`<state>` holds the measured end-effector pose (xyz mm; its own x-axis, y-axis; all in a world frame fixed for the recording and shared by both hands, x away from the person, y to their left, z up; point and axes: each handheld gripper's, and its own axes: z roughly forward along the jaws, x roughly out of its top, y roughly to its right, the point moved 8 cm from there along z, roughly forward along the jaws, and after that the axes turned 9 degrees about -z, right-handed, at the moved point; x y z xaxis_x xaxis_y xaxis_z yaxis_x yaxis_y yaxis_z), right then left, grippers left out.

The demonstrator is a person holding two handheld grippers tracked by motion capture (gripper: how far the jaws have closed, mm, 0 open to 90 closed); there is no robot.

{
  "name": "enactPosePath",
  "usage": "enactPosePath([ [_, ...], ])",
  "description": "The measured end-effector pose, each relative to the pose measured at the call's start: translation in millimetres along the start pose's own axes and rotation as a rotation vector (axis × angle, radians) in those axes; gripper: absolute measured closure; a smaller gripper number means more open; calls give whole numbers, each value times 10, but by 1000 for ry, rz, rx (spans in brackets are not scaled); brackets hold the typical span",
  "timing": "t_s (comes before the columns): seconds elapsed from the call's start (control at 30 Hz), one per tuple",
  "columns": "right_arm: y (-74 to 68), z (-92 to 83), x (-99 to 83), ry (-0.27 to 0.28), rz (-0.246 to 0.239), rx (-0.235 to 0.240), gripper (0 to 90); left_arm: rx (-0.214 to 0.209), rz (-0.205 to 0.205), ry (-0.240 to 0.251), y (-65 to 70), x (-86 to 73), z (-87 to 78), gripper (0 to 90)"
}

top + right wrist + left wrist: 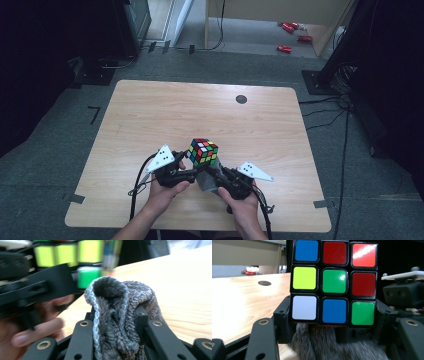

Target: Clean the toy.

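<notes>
1. The left gripper point(192, 172) holds the cube point(203, 151) by its lower part; its jaws stand at about the cube's width and press on both sides, and the cube is lifted a little above the table point(150, 115).
2. The right gripper point(212, 176) is closed narrow on a grey cloth point(206, 182), bunched between its jaws.
3. The cloth point(329, 345) lies just under the cube point(334, 281), at its bottom face. So the coming move turns on this: the cube is above and slightly left of the cloth, very near.
4. I judge the right hand must go up to wipe the cube.
5. The left jaws stand in the way at the lower sides.
6. A dark round mark point(241, 99) is far off on the table.
</notes>
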<state>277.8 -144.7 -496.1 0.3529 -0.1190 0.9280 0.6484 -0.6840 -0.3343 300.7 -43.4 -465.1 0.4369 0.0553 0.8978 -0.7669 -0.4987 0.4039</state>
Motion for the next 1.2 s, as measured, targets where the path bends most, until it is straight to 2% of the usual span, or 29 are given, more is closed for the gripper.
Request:
enactPosePath([
  [0.1, -212, 61, -16, -27, -40, 67, 700, -9, 3, -16, 25, -24, 15, 350],
  [0.13, -240, 70, -16, -33, -56, 75, 700, -9, 4, -19, 24, -27, 14, 350],
  [0.2, -158, 40, 20, -25, -51, 36, 701, -8, 2, -16, 12, -5, -2, 350],
  [0.27, 41, -30, 50, -23, -25, -37, 702, -11, -10, -7, -9, 40, -32, 350],
  [0.3, 152, -75, 66, -18, -65, -95, 703, -12, -12, -13, -26, 55, -49, 350],
  [0.37, 359, -189, 119, -29, -223, -229, 704, -27, -36, -39, -57, 64, -59, 350],
  [0.43, 410, -247, 206, -8, -305, -260, 704, -43, -45, -73, -73, 46, -48, 350],
  [0.5, 381, -266, 292, -1, -439, -290, 704, -59, -42, -100, -58, 19, -32, 350],
  [0.53, 331, -252, 317, 1, -505, -286, 703, -62, -41, -105, -47, 12, -23, 350],
  [0.6, 258, -213, 308, 1, -582, -267, 703, -71, -42, -121, -15, -2, -7, 350],
  [0.67, 192, -148, 229, -27, -654, -251, 703, -74, -53, -138, 14, -12, 14, 350],
  [0.77, 125, -52, 66, -80, -732, -222, 706, -63, -70, -154, 18, -13, 27, 350],
  [0.83, 72, 0, -33, -106, -754, -167, 705, -63, -75, -160, 3, -4, 15, 350],
  [0.9, 61, 20, -67, -121, -775, -147, 705, -66, -80, -166, -18, 7, -1, 350],
  [1.0, 146, -40, 39, -92, -753, -176, 704, -60, -83, -174, -45, 15, -17, 350],
  [1.1, 217, -135, 179, -40, -746, -209, 702, -61, -81, -190, -57, 7, -16, 349],
  [1.2, 171, -124, 174, -35, -786, -195, 698, -59, -88, -190, -55, 8, -10, 349],
])
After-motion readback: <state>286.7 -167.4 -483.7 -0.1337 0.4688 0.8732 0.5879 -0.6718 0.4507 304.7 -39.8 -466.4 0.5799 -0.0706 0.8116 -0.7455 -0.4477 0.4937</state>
